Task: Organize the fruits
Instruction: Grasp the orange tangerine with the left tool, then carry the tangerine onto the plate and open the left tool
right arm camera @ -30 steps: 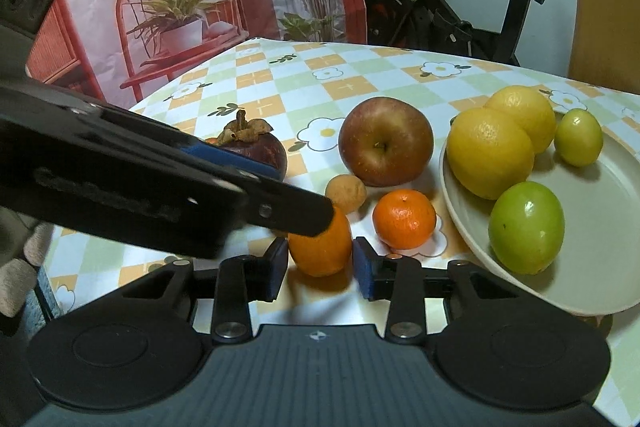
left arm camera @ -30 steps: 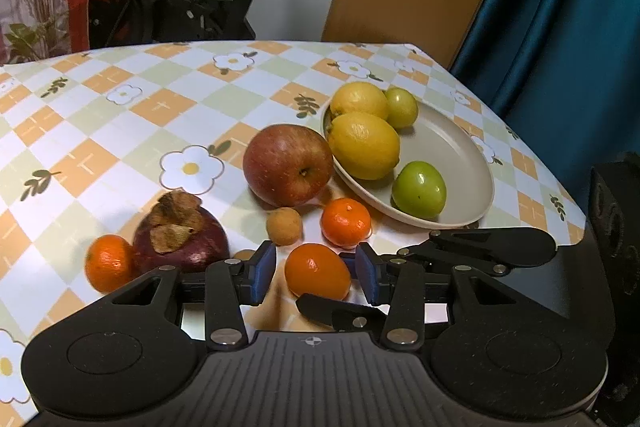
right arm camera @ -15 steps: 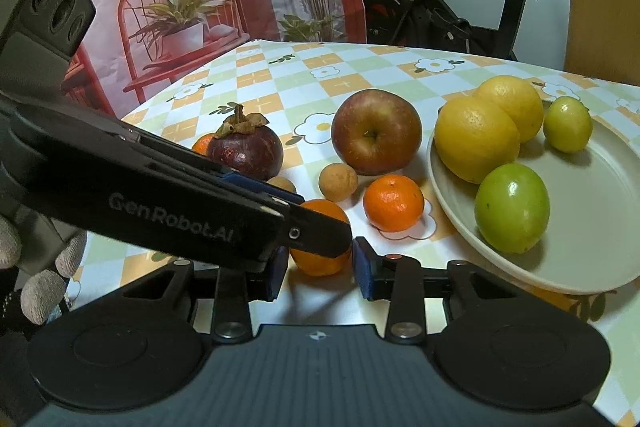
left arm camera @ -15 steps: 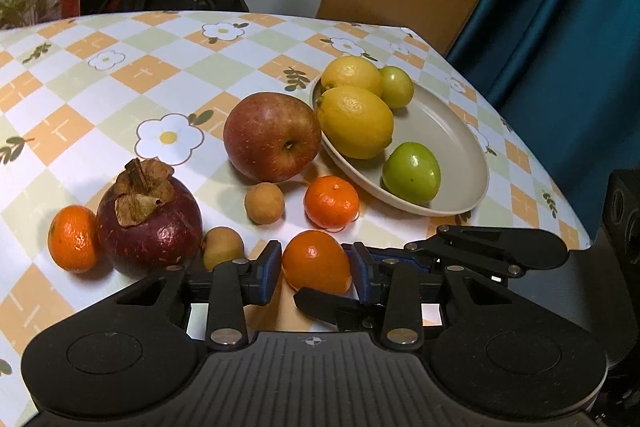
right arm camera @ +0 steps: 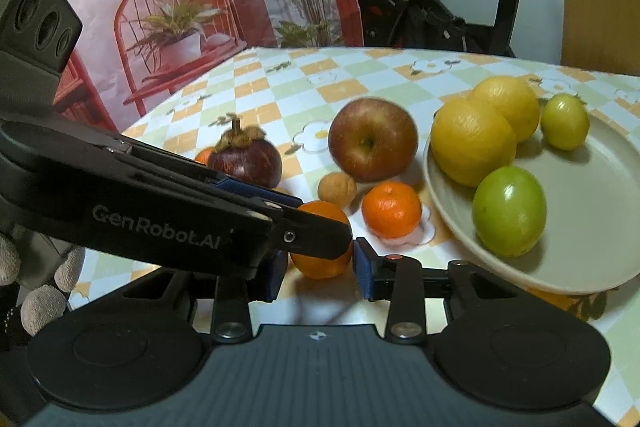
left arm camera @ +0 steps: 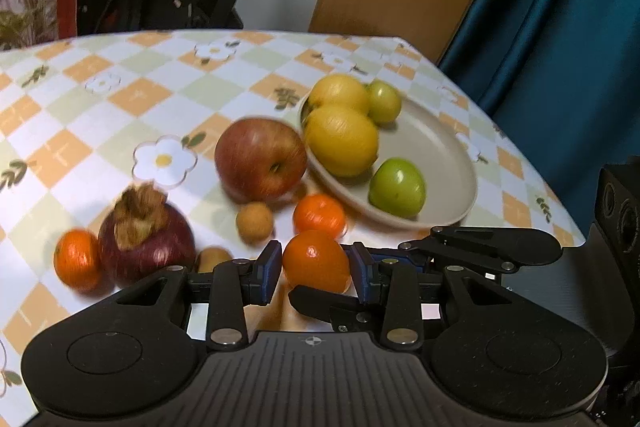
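Observation:
An orange mandarin [left arm camera: 316, 261] sits between the blue pads of my left gripper [left arm camera: 314, 267], which is shut on it just above the tablecloth. My right gripper [right arm camera: 318, 271] is shut on the same mandarin [right arm camera: 320, 263] from the other side. A left finger [right arm camera: 312, 233] crosses over the fruit's top. A right finger [left arm camera: 320, 301] passes under it in the left wrist view. The beige plate [left arm camera: 440, 155] holds two lemons [left arm camera: 342, 141] and two green fruits [left arm camera: 396, 187].
Loose on the tablecloth are a red apple [left arm camera: 260, 159], a mangosteen [left arm camera: 144, 239], a mandarin [left arm camera: 319, 215], another mandarin [left arm camera: 76, 263] and two small brown fruits [left arm camera: 254, 223]. An exercise bike [right arm camera: 420, 15] stands behind the table. A gloved hand [right arm camera: 40, 291] holds the left gripper.
The left jaws have closed in onto the mandarin. The right gripper has kept its hold. The fruit pile has shifted slightly in both views.

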`<action>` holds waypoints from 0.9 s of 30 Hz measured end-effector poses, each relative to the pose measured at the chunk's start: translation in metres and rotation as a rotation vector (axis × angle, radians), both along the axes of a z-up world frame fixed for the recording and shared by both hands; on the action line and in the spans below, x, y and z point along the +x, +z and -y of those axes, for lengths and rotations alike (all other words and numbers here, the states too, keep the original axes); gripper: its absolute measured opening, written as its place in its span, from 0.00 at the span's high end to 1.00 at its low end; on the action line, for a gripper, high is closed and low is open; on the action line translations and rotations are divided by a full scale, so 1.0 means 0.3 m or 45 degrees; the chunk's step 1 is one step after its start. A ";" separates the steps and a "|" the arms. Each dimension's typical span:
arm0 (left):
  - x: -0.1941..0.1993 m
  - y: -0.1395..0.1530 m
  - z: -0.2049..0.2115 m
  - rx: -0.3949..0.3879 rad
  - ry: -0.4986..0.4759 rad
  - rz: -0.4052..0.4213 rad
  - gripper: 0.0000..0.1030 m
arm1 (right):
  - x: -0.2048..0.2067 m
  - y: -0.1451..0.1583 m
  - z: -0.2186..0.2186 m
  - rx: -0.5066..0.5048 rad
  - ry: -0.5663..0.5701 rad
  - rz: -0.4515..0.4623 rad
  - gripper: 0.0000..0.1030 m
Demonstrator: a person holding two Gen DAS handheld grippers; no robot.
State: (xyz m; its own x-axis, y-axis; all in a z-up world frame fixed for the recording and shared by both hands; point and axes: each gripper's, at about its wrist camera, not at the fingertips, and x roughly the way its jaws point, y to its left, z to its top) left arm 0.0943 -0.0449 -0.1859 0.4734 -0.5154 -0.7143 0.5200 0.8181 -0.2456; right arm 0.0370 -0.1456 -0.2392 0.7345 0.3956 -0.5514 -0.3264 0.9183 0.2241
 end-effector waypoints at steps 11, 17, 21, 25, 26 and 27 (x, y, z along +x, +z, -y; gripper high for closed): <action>0.012 0.135 0.141 0.002 -0.096 0.110 0.62 | -0.021 0.104 0.113 0.053 -0.105 0.102 0.63; 0.046 0.170 0.245 -0.010 -0.160 0.128 0.62 | -0.009 0.139 0.198 0.055 -0.186 0.118 0.63; 0.079 0.171 0.314 -0.009 -0.200 0.127 0.62 | 0.011 0.151 0.267 0.065 -0.234 0.118 0.63; 0.139 0.146 0.370 -0.017 -0.202 0.080 0.62 | 0.045 0.140 0.328 0.082 -0.284 0.102 0.63; 0.155 0.137 0.383 -0.022 -0.197 0.062 0.62 | 0.053 0.135 0.344 0.081 -0.293 0.099 0.63; 0.169 0.129 0.395 -0.026 -0.193 0.049 0.62 | 0.065 0.129 0.355 0.079 -0.301 0.096 0.63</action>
State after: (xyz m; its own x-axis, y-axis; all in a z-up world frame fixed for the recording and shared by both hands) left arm 0.1451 -0.1632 -0.1472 0.4162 -0.5970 -0.6859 0.6464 0.7248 -0.2386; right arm 0.0564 -0.2522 -0.2006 0.8487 0.2392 -0.4717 -0.1219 0.9563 0.2656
